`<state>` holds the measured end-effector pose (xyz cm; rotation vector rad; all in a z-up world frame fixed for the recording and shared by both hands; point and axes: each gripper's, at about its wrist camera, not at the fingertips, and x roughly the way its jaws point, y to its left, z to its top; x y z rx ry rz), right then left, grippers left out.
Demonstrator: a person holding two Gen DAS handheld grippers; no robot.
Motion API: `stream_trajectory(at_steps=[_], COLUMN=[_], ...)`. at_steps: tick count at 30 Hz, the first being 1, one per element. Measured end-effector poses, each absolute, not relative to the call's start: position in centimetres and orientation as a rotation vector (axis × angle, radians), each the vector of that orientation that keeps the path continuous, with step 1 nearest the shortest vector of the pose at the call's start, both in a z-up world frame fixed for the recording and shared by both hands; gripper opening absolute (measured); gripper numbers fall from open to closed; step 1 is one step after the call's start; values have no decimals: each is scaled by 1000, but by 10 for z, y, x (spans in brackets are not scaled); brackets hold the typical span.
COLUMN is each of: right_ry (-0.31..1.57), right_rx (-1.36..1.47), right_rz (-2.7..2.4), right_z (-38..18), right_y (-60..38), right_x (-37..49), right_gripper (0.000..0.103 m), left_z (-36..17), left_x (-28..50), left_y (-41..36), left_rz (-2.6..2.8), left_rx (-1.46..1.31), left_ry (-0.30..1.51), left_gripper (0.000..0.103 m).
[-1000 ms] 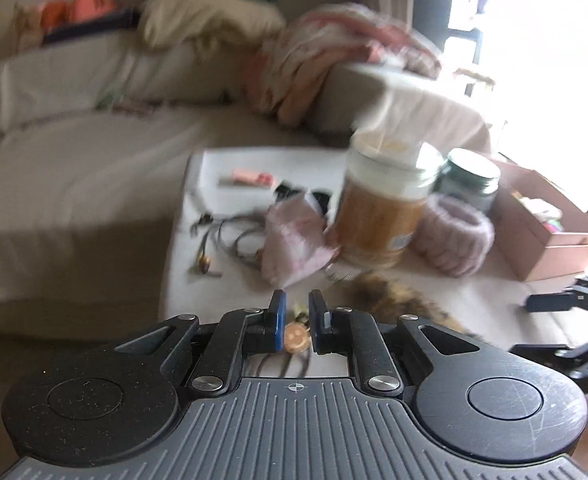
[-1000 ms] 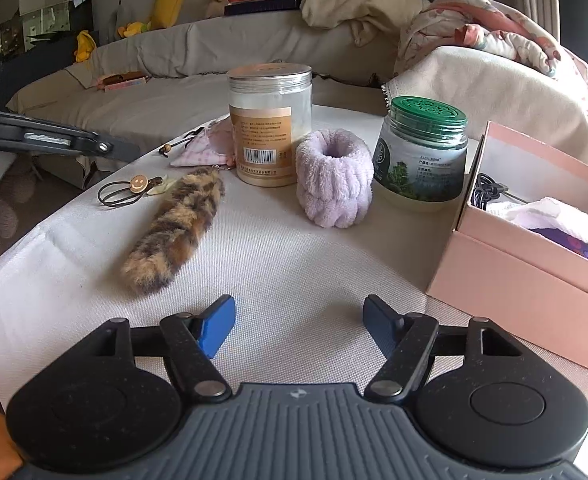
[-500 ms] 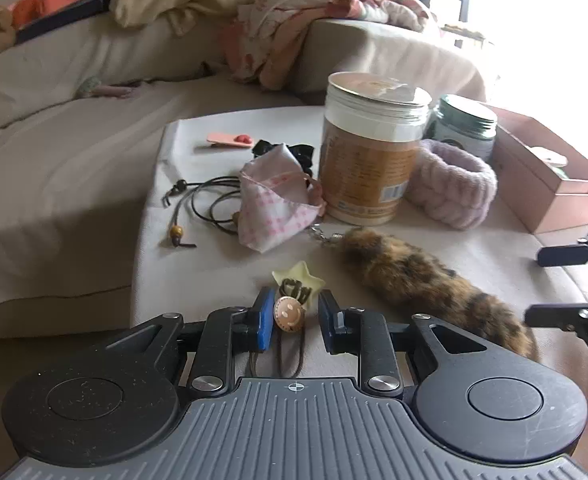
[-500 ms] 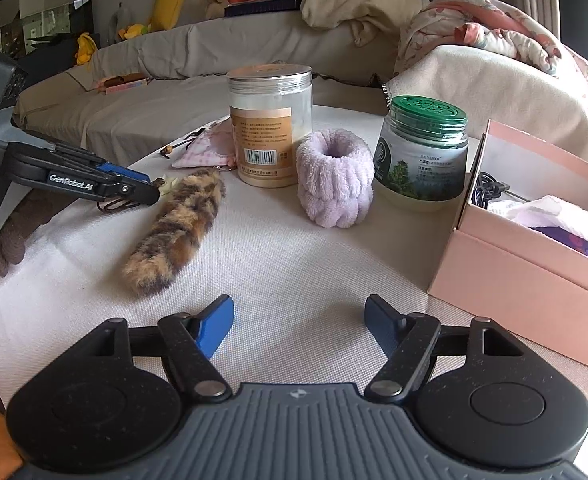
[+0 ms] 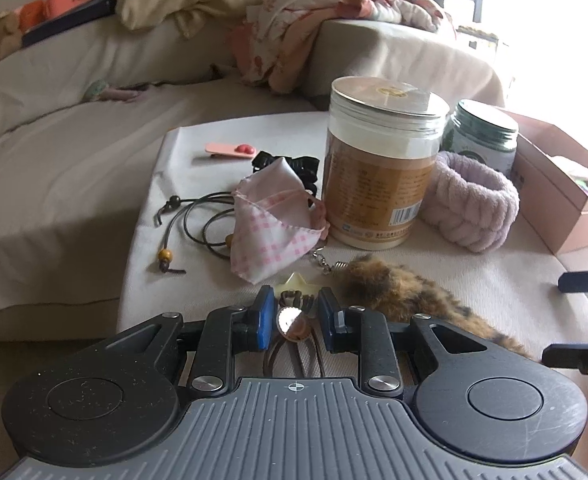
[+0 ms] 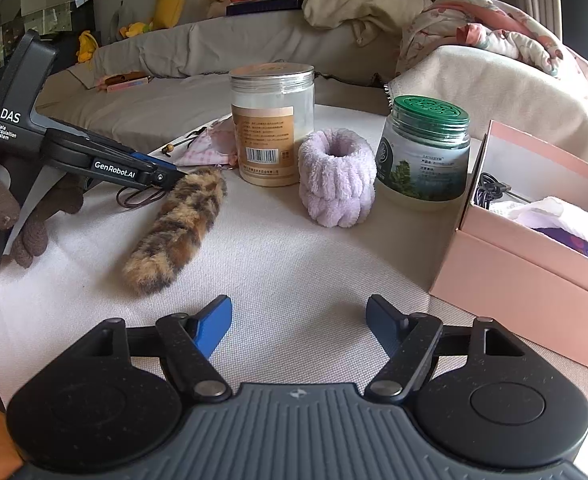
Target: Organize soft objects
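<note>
My left gripper [image 5: 294,312] is low over the table with its jaws apart around a brown hair tie with a round smiley charm [image 5: 288,322]; a pale star charm [image 5: 294,282] lies just ahead. It also shows in the right wrist view [image 6: 174,176]. A leopard-print furry tail [image 5: 406,296] [image 6: 178,220] lies to its right. A lilac plush scrunchie [image 5: 470,208] [image 6: 336,176] sits by the jars. A pink checked pouch [image 5: 272,224] lies ahead. My right gripper [image 6: 298,318] is open and empty above bare tablecloth. The pink box [image 6: 534,276] holds soft items.
A tall brown-label jar [image 5: 378,172] [image 6: 272,128] and a green-lidded jar [image 6: 424,152] stand mid-table. Black cords with beads [image 5: 198,224], a pink clip [image 5: 230,150] and a black claw clip [image 5: 290,164] lie at the far left. A covered sofa with pillows runs behind.
My left gripper has come down and forward onto the table, and its jaws have opened wider around the smiley hair tie. My right gripper has stayed still and open.
</note>
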<state>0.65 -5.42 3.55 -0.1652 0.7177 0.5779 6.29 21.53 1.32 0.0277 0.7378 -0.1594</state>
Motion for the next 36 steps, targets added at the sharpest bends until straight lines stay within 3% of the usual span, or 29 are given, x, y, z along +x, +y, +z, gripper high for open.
stream_trajectory(at_steps=[12,16,17,19,24,30,36], right_ry=[699,657,664,688,665,530,622], right_rx=[-116,-223,-239,-261,-351,-678,-808], right_rz=[620,690,706,719,727,735,694], right_z=[50,69,72,75,87,72,55], right_y=[-57,-19,-7,16,68,136,187], right_x=[15,28,35,49,66,48,69], right_gripper=[75,75,73,58,42,42,51], left_z=[9,9,9,10,17,20,16], left_x=[46,30,26,19,0,-15,-19], left_y=[217,226,230,238,259,297,328], left_rz=[-132,-158,-158,-156,-129,-73,-52], left_rx=[-1,-51,-70,-109,-154,-273,-348], left_ry=[677,656,647,630,568,511,496], left_gripper=[24,23,23,23,23,23,23])
